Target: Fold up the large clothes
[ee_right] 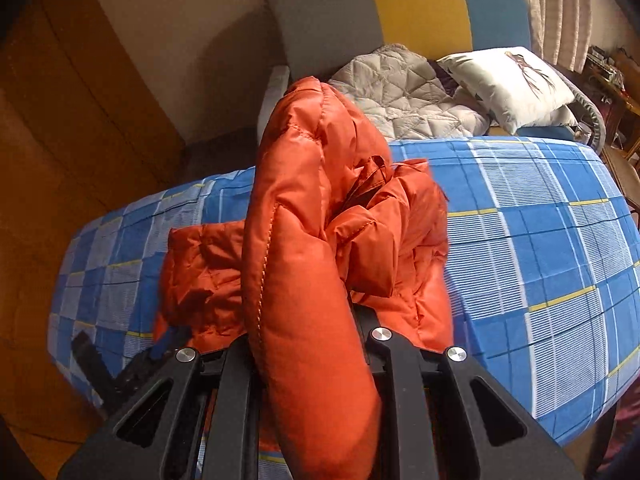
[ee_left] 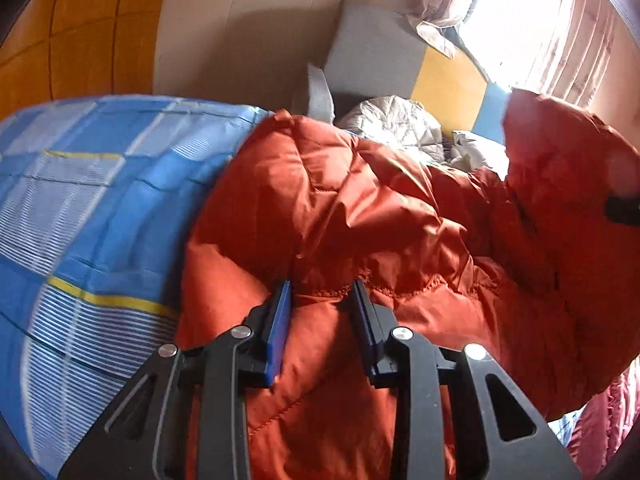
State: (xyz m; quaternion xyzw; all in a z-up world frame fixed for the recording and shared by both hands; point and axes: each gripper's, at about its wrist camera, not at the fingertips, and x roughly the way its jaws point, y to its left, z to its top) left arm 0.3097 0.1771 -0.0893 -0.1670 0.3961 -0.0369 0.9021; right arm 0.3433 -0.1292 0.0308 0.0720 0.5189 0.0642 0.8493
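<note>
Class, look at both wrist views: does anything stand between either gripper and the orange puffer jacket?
Nothing visible does. The left gripper has its jaws around a fold of the orange puffer jacket, and the right gripper grips a padded section directly.

Jacket [ee_right: 312, 240]: heaped on the bed [ee_right: 540, 240], toward its left side in the right wrist view, with part of it raised above the rest.
Right claw [ee_right: 310, 320]: at the near edge of the bed, a thick fold of the jacket between its fingers.
Left claw [ee_left: 320, 304]: against the jacket's near edge, fabric between its fingers.
Quilted blanket [ee_right: 400, 88]: behind the bed, on the sofa [ee_right: 420, 12].
Pillow [ee_right: 508, 80]: right of the blanket, on the same sofa.
Curtain [ee_right: 560, 12]: behind the sofa, at far right.
</note>
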